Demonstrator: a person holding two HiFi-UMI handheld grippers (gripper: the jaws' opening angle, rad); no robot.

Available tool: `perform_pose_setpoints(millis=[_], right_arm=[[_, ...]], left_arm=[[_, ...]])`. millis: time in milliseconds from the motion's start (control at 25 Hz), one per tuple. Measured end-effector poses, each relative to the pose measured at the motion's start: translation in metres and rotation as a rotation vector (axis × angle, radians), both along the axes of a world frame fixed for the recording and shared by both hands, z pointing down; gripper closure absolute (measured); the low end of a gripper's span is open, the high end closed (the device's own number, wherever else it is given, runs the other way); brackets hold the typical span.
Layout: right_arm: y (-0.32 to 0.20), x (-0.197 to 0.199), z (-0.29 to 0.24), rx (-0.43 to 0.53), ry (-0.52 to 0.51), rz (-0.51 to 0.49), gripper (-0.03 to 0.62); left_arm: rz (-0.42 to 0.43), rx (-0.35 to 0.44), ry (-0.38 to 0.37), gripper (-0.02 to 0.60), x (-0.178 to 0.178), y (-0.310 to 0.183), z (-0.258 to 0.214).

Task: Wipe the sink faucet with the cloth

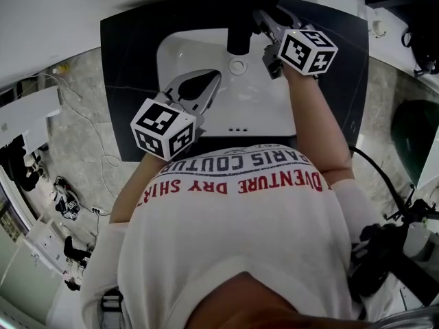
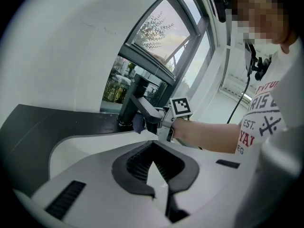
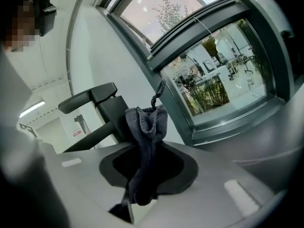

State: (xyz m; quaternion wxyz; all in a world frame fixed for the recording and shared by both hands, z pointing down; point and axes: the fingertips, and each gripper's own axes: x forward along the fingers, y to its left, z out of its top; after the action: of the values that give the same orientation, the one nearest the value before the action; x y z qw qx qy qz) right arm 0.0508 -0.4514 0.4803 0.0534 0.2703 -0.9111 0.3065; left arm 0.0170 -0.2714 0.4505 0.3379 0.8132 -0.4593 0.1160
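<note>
The black faucet (image 1: 238, 16) rises at the back of the white sink (image 1: 177, 55). My right gripper (image 1: 265, 14) is at the faucet's right side, shut on a dark grey cloth (image 3: 146, 146) that bunches up between its fingers. In the right gripper view the faucet (image 3: 97, 109) stands just behind the cloth. The left gripper view shows the cloth (image 2: 138, 122) pressed against the faucet (image 2: 135, 101) beside the right gripper (image 2: 160, 121). My left gripper (image 1: 215, 78) hangs over the basin's front left, shut and empty, away from the faucet.
A dark counter (image 1: 123, 67) frames the sink, whose drain (image 1: 238, 66) lies below the spout. A window (image 3: 213, 75) runs close behind the faucet. Cables and gear lie on the floor (image 1: 75, 149) at left.
</note>
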Motion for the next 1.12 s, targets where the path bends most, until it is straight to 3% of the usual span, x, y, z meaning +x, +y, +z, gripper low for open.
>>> perform_pose_setpoints(millis=[360, 480, 720, 1120], right_arm=[[0.005, 0.007, 0.003, 0.005, -0.003, 0.005, 0.519], [0.019, 0.015, -0.01, -0.014, -0.09, 0.011, 0.519], [0.053, 0.031, -0.013, -0.185, -0.373, 0.088, 0.519], [0.058, 0.019, -0.011, -0.232, -0.518, 0.06, 0.519]], left_arm=[[0.026, -0.001, -0.015, 0.581, 0.013, -0.001, 0.006], [0.031, 0.002, -0.02, 0.581, 0.017, -0.002, 0.005], [0.067, -0.001, -0.024, 0.581, 0.024, -0.003, 0.003], [0.085, 0.007, -0.051, 0.581, 0.032, -0.005, 0.007]])
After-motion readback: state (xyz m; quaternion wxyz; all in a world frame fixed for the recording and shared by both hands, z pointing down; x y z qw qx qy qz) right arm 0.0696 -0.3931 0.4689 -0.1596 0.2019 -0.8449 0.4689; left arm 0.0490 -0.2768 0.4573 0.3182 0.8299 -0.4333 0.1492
